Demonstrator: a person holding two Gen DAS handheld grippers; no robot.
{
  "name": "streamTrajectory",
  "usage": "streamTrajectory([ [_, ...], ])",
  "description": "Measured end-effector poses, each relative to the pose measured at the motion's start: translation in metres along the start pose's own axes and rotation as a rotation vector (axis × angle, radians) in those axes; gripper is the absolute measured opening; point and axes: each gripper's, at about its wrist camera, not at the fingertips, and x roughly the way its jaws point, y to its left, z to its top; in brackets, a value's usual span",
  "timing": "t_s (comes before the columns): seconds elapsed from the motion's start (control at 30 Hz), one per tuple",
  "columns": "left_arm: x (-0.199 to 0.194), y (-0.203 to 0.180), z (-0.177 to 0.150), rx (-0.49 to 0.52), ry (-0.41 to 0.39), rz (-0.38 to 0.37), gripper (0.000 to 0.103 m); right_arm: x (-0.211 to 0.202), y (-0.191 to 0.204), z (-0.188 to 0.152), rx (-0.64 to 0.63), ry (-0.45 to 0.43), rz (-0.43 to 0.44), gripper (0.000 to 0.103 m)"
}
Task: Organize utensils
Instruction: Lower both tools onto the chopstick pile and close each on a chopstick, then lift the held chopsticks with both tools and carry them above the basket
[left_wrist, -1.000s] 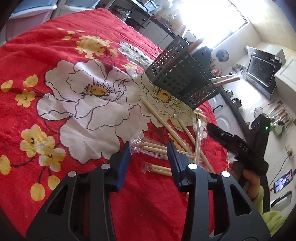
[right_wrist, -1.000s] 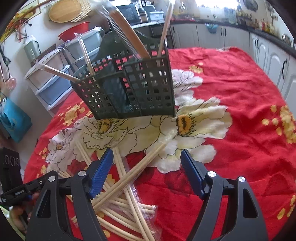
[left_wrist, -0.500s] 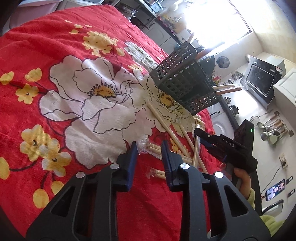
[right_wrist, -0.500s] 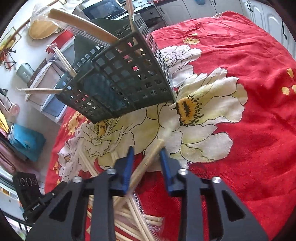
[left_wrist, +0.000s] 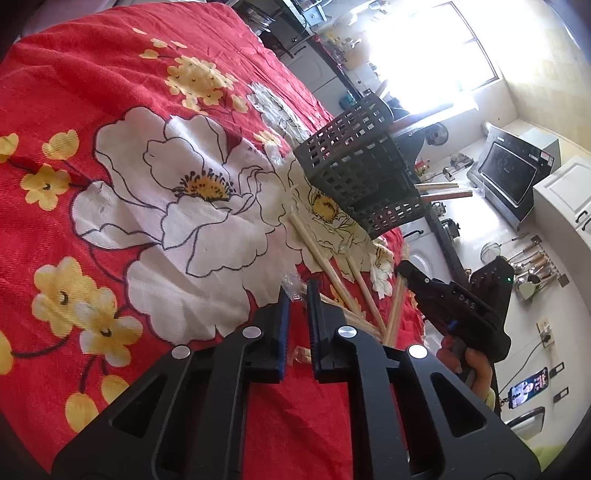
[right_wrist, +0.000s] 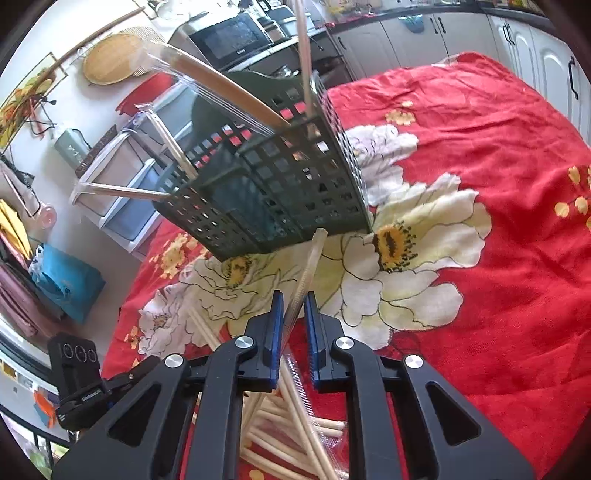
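A dark lattice utensil basket (left_wrist: 362, 173) (right_wrist: 280, 184) stands on the red flowered cloth, with wrapped wooden utensils (right_wrist: 221, 88) sticking out of it. Loose plastic-wrapped chopsticks (left_wrist: 332, 269) (right_wrist: 295, 435) lie in a heap in front of it. My left gripper (left_wrist: 298, 286) is closing, its pads pinching the crinkled end of one wrapped chopstick pack (left_wrist: 291, 286) at the heap's near edge. My right gripper (right_wrist: 293, 299) is closing too, its pads pressed on a wrapped chopstick pair (right_wrist: 310, 262) that slants up toward the basket's base. The left wrist view shows that gripper (left_wrist: 402, 271) from the side.
The red flowered tablecloth (left_wrist: 147, 110) (right_wrist: 498, 184) covers the whole table. Beyond the table edge are a microwave (right_wrist: 229, 37), white cabinets (right_wrist: 480, 26), storage drawers (right_wrist: 129, 192) and a blue bag (right_wrist: 66, 280). A hand (left_wrist: 469, 365) holds the right gripper's handle.
Both pairs of jaws went from wide apart to nearly together. The right gripper closed on a chopstick pair and raised its far end off the cloth. Both views rolled slightly.
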Motion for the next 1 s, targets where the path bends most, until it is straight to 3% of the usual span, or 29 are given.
streamTrajectory([
  [0.5, -0.017, 0.007, 0.010, -0.021, -0.052, -0.006, 0.004, -0.011, 0.011, 0.001, -0.034, -0.037, 0.009, 0.011],
  [0.8, -0.012, 0.019, 0.018, -0.034, -0.056, 0.038, 0.004, -0.012, 0.010, 0.001, -0.033, -0.042, 0.009, 0.011],
  [1.0, -0.022, 0.007, 0.024, 0.009, -0.100, 0.028, 0.002, -0.021, 0.017, 0.003, -0.054, -0.067, 0.033, 0.010],
])
